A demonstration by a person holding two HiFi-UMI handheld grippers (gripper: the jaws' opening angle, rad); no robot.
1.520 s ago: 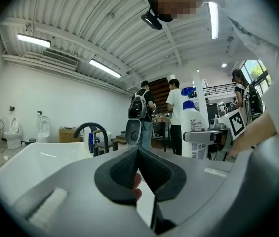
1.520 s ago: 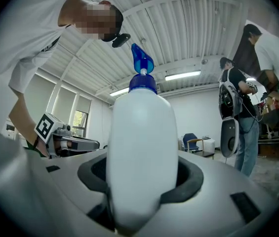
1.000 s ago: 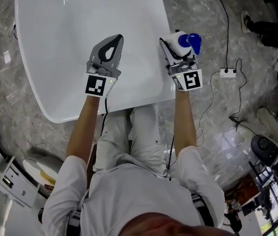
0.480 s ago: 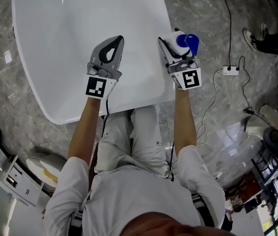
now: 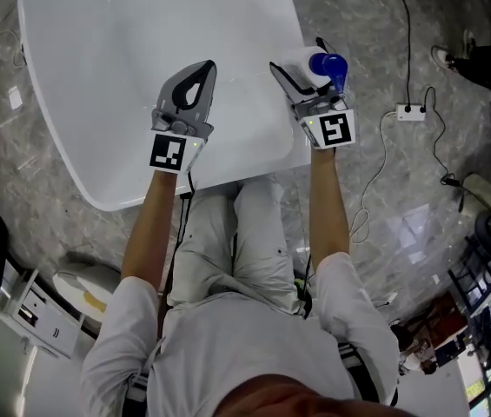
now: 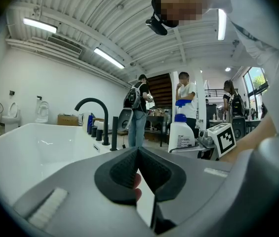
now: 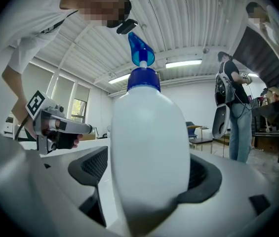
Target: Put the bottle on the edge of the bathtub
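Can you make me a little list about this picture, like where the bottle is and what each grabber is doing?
Place: white bathtub, seen from above
Bottle: white with a blue top, upright at the tub's right edge
Right gripper: jaws opening, bottle between them
Left gripper: jaws shut, empty, over the tub
Job: bottle looks nearly let go
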